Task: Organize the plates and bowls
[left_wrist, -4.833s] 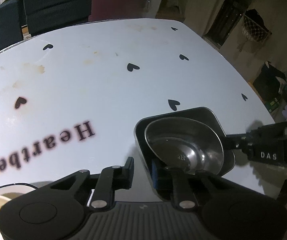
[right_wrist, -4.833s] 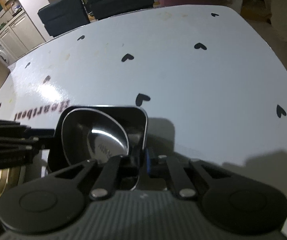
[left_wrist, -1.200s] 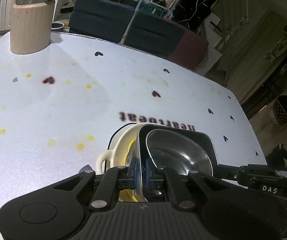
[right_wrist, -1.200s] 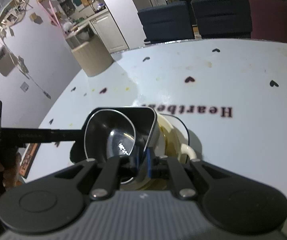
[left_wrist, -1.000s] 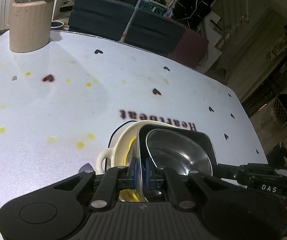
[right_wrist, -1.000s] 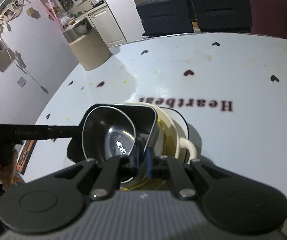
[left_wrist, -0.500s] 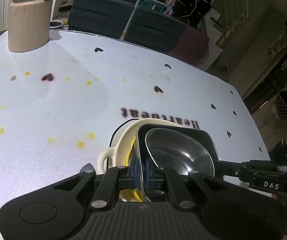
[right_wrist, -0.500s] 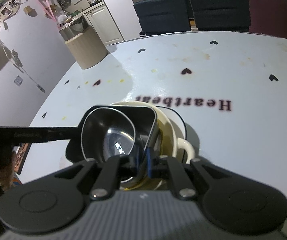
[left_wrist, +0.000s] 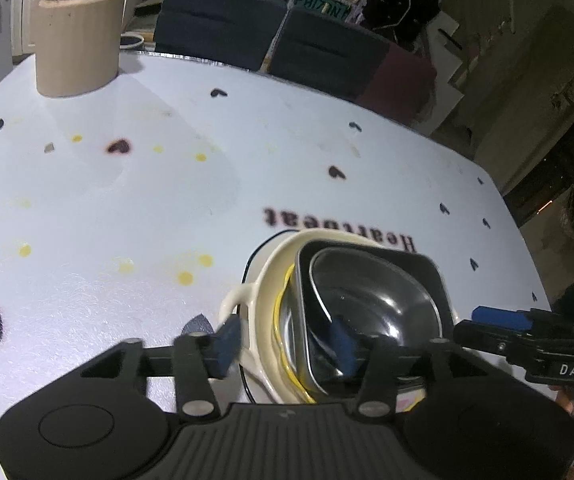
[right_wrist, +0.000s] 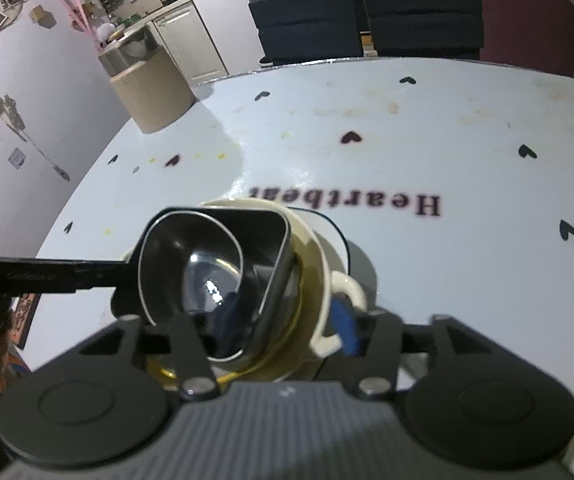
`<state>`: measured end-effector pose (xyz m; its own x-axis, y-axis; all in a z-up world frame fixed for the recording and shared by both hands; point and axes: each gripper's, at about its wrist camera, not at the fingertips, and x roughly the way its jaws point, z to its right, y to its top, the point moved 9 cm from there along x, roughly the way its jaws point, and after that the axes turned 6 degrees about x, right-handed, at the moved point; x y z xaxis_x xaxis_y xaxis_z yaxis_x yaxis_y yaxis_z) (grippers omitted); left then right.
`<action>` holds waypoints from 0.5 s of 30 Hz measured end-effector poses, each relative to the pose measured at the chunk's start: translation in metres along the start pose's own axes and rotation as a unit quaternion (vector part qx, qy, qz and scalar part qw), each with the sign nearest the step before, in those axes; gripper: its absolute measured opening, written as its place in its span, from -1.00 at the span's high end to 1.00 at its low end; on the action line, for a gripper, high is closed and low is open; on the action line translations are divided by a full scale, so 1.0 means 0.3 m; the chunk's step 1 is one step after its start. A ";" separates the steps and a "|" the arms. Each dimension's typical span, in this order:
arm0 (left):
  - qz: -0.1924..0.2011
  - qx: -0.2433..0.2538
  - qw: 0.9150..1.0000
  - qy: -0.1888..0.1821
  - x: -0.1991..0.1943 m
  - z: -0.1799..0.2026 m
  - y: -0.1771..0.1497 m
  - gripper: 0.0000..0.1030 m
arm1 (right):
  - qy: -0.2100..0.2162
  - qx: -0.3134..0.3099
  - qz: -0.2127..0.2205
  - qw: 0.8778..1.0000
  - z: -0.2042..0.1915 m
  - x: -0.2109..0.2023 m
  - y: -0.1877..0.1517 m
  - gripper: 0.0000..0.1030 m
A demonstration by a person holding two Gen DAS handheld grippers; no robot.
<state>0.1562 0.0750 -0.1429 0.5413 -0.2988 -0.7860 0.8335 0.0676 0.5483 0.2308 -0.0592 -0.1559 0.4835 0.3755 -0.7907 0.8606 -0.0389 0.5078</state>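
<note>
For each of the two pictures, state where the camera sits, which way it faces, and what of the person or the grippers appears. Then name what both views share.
Left wrist: on the left gripper, facing down over the nested bowls; the right gripper enters at right, with fingertips below it.
Right wrist: on the right gripper, facing the same bowls; the left gripper enters at left.
Shared: bowls, white table, beige container; both jaws opening around the bowls' rims.

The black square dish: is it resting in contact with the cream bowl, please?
Touching: in the right wrist view the black square dish sits tilted inside the cream bowl.
</note>
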 end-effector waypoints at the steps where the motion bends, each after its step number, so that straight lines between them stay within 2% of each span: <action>1: 0.005 0.001 1.000 0.001 -0.013 0.002 0.004 -0.33 | -0.001 -0.002 0.006 1.000 -0.002 -0.010 0.004 -0.44; 3: 0.016 0.004 1.000 0.006 -0.041 0.008 0.014 -0.57 | -0.012 -0.008 0.019 1.000 -0.006 -0.032 0.011 -0.52; 5: 0.029 0.009 1.000 0.008 -0.071 0.014 0.026 -0.68 | -0.022 -0.009 0.030 0.999 -0.005 -0.052 0.019 -0.68; 7: 0.041 0.011 0.999 0.013 -0.105 0.018 0.037 -0.88 | -0.030 -0.008 0.043 0.999 -0.001 -0.073 0.030 -0.79; 9: 0.057 0.012 0.998 0.017 -0.143 0.022 0.047 -0.96 | -0.036 -0.005 0.061 0.997 0.002 -0.102 0.043 -0.85; 11: 0.069 0.013 0.997 0.021 -0.174 0.027 0.056 -1.00 | -0.044 -0.006 0.084 0.995 0.005 -0.135 0.056 -0.99; 15: 0.088 0.020 0.996 0.021 -0.237 0.045 0.070 -1.00 | -0.063 -0.018 0.120 0.991 0.000 -0.201 0.076 -0.99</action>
<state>0.1336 0.0849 -0.0717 0.6832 -0.2448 -0.6880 0.7211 0.0778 0.6884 0.2212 -0.0827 -0.0965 0.6910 0.2408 -0.6816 0.7138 -0.0786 0.6959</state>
